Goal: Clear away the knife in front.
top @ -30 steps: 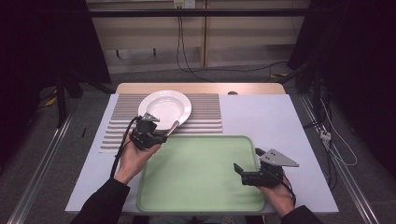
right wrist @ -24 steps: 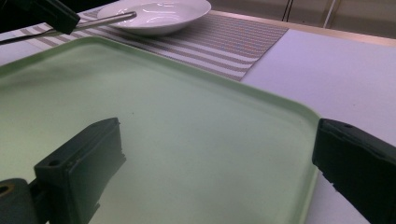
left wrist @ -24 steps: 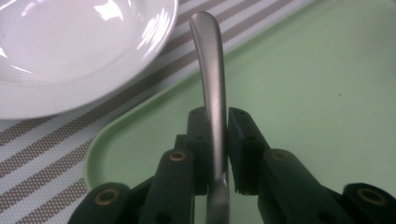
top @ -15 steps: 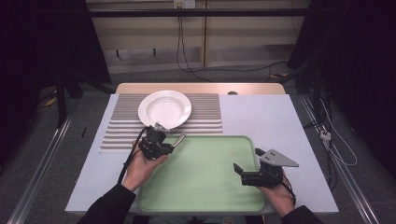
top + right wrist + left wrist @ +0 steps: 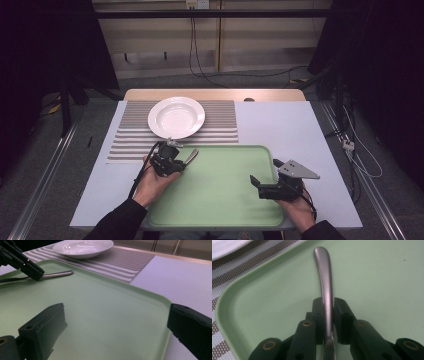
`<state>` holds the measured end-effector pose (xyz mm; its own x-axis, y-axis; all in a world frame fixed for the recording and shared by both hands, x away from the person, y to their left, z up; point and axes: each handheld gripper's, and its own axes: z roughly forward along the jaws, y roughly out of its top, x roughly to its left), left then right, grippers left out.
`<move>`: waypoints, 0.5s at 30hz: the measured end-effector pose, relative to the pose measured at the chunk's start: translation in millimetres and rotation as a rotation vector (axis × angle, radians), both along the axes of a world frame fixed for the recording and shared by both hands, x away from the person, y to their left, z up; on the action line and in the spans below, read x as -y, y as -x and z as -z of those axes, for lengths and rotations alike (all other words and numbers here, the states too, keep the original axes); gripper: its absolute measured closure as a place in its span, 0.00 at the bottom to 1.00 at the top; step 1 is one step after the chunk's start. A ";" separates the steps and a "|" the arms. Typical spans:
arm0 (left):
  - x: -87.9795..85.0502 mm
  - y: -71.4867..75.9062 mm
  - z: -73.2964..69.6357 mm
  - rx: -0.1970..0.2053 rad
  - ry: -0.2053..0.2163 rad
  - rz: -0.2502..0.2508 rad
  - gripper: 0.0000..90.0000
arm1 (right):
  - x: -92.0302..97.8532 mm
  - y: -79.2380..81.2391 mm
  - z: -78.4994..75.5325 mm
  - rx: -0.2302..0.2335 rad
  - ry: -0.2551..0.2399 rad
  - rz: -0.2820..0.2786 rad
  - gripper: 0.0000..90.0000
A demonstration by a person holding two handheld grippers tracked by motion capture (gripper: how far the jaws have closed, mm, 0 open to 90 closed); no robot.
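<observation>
My left gripper (image 5: pixel 173 161) (image 5: pixel 327 305) is shut on a metal utensil (image 5: pixel 191 156) (image 5: pixel 323 272). Its handle sticks out past the jaws, low over the far left corner of the green tray (image 5: pixel 225 205) (image 5: pixel 377 277); the utensil's head is hidden. The right gripper view shows that gripper (image 5: pixel 28 265) and the utensil's handle (image 5: pixel 57 273) across the tray. My right gripper (image 5: pixel 265 172) (image 5: pixel 117 322) is open over the tray's right side with nothing between its jaws.
A white deep plate (image 5: pixel 176 117) (image 5: pixel 83 247) sits on a striped placemat (image 5: pixel 220 122) behind the tray. White table surface (image 5: pixel 280 125) lies to the right of the mat. The tray rim (image 5: pixel 150 296) runs close to my right gripper.
My left gripper has carried the utensil from beside the plate, over the placemat, back and to the right onto the tray's far left corner. The right gripper has stayed still.
</observation>
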<state>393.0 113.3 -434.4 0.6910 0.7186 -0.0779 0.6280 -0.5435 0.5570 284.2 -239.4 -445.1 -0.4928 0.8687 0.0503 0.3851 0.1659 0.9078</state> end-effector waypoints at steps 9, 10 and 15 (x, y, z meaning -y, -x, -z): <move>-1.8 0.7 1.4 -0.011 0.027 -0.011 0.88 | -0.3 -0.1 0.2 0.001 0.000 -0.001 0.02; -1.8 0.5 1.3 -0.012 0.027 -0.011 0.88 | -0.2 -0.2 0.2 0.000 0.000 -0.002 0.02; 0.1 1.1 2.6 -0.021 0.030 -0.028 0.88 | -0.3 -0.4 0.4 0.000 0.001 -0.002 0.02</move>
<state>391.9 113.2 -436.9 0.6684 0.7350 -0.1140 0.6548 -0.5088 0.5589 284.6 -239.1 -445.5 -0.4946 0.8677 0.0498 0.3850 0.1673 0.9076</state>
